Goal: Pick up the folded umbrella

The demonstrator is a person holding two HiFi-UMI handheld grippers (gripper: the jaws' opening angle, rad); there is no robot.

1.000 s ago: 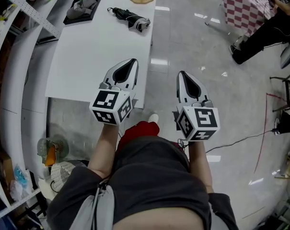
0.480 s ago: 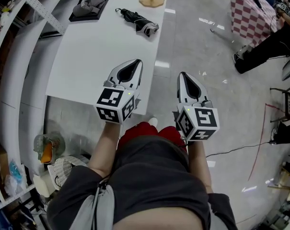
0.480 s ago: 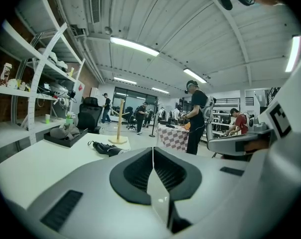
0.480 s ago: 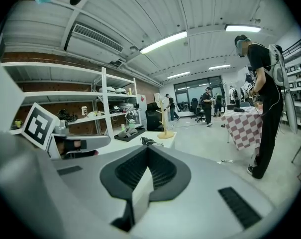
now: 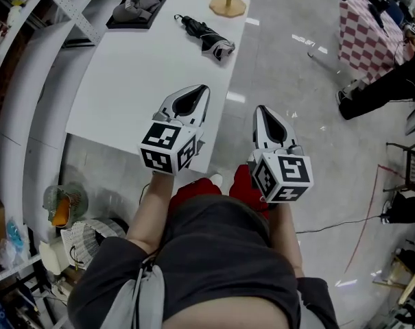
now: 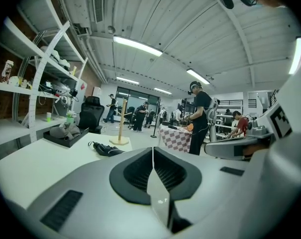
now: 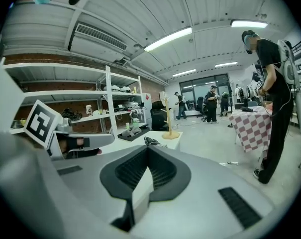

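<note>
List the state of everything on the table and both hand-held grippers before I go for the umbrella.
folded umbrella: folded shut, lying at the white table's far end, untouched
left hand-held gripper: shut, empty, over the table's near edge
right hand-held gripper: shut, empty, over the floor
black tray: holds grey cloth
wooden stand: upright

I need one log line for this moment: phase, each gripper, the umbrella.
phase: before pickup | left gripper: shut, empty | right gripper: shut, empty | umbrella: folded, lying at far end of table, untouched
</note>
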